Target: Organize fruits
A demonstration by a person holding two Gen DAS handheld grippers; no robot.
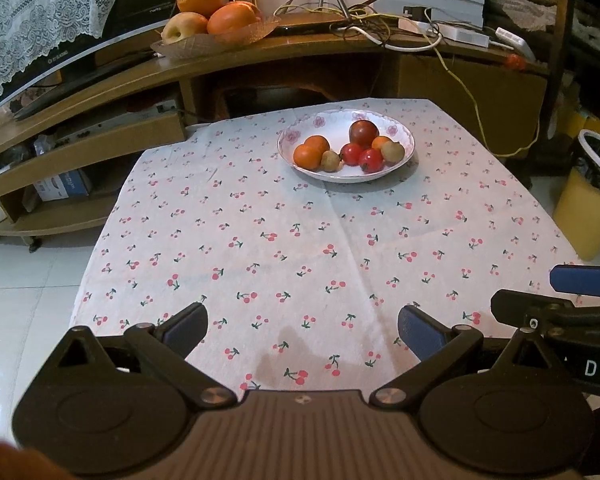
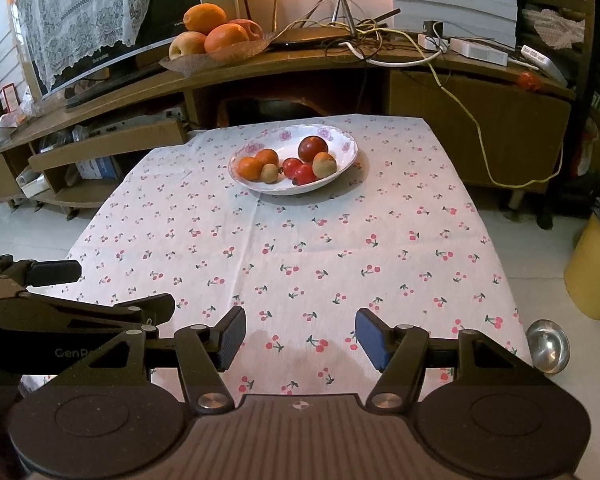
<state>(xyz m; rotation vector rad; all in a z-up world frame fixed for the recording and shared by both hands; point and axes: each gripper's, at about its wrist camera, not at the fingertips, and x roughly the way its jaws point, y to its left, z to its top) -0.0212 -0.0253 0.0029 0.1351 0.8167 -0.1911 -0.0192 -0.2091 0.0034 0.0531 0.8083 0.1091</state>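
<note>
**Fruit gathered on the plate — both grippers empty at the near edge**

All the fruit is seen on the flowered plate (image 1: 404, 152), which stands near the far edge of the cherry-print tablecloth (image 1: 260, 240). On it lie two oranges (image 1: 307, 156), two red tomatoes (image 1: 362, 157), a dark round fruit (image 1: 363, 133) and two small brown fruits (image 1: 393, 151), packed close together. The rest of the cloth is bare.

The left gripper (image 1: 302, 330) and the right gripper (image 2: 300, 338) are held over the near edge, side by side, each with its fingers spread wide and nothing between them.

The step is judged to be either the very start or the close — no fruit is in hand. If sorting is called for, a long reach towards the far edge is needed, and one fruit at the plate's rim should be singled out, since the pieces touch.
</note>
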